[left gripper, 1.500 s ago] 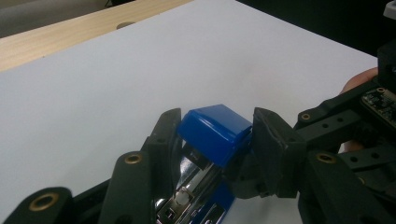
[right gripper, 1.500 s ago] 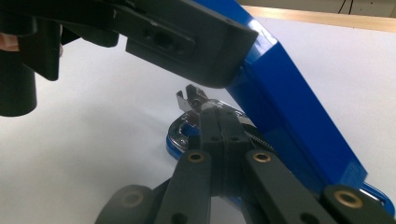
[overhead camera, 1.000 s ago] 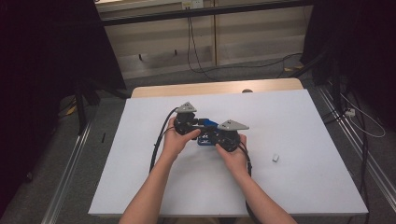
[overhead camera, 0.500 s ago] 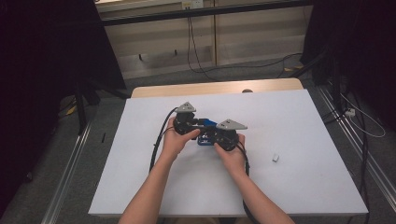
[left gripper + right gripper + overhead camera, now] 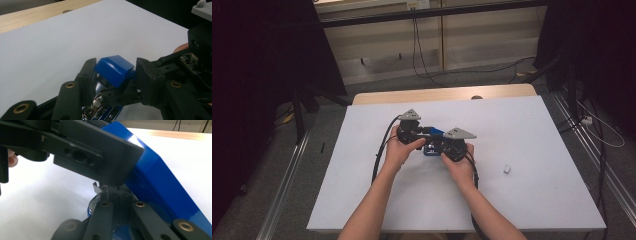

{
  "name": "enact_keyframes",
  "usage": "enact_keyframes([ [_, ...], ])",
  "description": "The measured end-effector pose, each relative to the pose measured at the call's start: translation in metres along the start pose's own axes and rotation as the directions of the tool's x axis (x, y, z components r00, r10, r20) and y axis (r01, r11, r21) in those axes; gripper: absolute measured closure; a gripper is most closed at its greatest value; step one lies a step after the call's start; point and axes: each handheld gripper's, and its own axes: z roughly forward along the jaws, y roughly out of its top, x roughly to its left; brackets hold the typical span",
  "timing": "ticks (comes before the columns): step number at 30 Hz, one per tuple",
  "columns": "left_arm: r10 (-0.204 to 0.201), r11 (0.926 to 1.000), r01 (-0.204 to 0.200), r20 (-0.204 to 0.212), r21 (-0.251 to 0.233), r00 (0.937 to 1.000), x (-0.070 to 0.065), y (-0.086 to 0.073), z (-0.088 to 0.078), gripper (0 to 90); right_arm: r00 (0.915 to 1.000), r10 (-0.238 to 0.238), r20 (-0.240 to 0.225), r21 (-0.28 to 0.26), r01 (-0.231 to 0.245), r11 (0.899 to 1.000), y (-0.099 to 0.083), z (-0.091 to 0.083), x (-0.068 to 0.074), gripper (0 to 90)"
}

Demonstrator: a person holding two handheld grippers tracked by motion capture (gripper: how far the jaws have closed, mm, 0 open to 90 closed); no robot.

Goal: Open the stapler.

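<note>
Stapler in glossy blue plastic [image 5: 113,70], with bright metal workings under its lifted top, sits near the middle of the white table [image 5: 537,200], held between both tools. The left gripper [image 5: 115,72] has its matt black jaws around the raised blue lid, which lies between them; its jaws have just been opening a little. The right gripper [image 5: 117,195] is pressed together low on the metal part inside the stapler. To the right, well apart, lies a small white block [image 5: 508,169]. The smooth, hard, slanted lid could slip from the loosened left jaws and snap down onto the right gripper's tips, I judge.
</note>
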Motion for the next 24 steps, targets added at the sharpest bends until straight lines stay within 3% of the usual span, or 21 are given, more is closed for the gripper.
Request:
enact_keyframes([
  [5, -0.013, 0.9998, 0.013, 0.007, -0.012, 0.9999, 0.0, 0.0, -0.001, 50.3, 1.0, -0.001, 0.005, -0.002, 0.001, 1.0, 0.0, 0.0, 0.0, 90.0],
  [16, 0.021, 0.9998, -0.021, -0.008, -0.003, 0.9997, 0.0, 0.002, -0.015, 45.3, 1.0, 0.004, 0.006, -0.005, -0.004, 1.0, 0.0, 0.0, 0.0, 90.0],
  [19, 0.029, 0.9996, -0.029, -0.013, -0.004, 0.9995, 0.001, 0.001, -0.02, 46.9, 1.0, 0.006, 0.007, -0.004, -0.006, 1.0, 0.0, -0.001, 0.0, 90.0],
  [24, -0.01, 0.9997, 0.009, -0.041, -0.024, 0.9991, 0.009, -0.006, -0.029, 54.4, 0.9999, 0.011, 0.003, -0.006, -0.011, 1.0, 0.0, -0.001, 0.0, 90.0],
])
